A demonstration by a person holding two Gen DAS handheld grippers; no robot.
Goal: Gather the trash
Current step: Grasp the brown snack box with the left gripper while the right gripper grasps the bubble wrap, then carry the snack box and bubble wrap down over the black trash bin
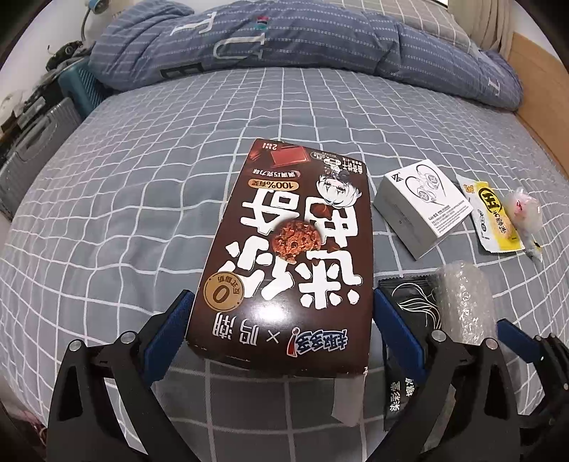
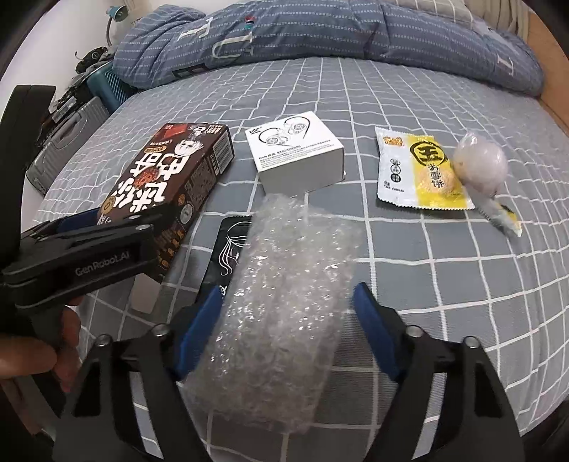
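Observation:
A brown cookie box (image 1: 284,256) lies on the checked bedsheet, between the blue fingers of my left gripper (image 1: 281,305), which touch both its sides. The box also shows in the right wrist view (image 2: 170,177). A roll of bubble wrap (image 2: 281,284) lies between the fingers of my right gripper (image 2: 288,309); the left pad touches it and a gap shows at the right pad. It also shows in the left wrist view (image 1: 466,302). A black sachet (image 2: 227,248) lies partly under the bubble wrap.
A white earphone box (image 2: 298,152), a yellow-white snack wrapper (image 2: 419,170) and a crumpled clear wrapper (image 2: 480,167) lie further back on the bed. A rolled blue duvet (image 2: 320,32) lies across the far end. Suitcases (image 2: 64,142) stand at the left.

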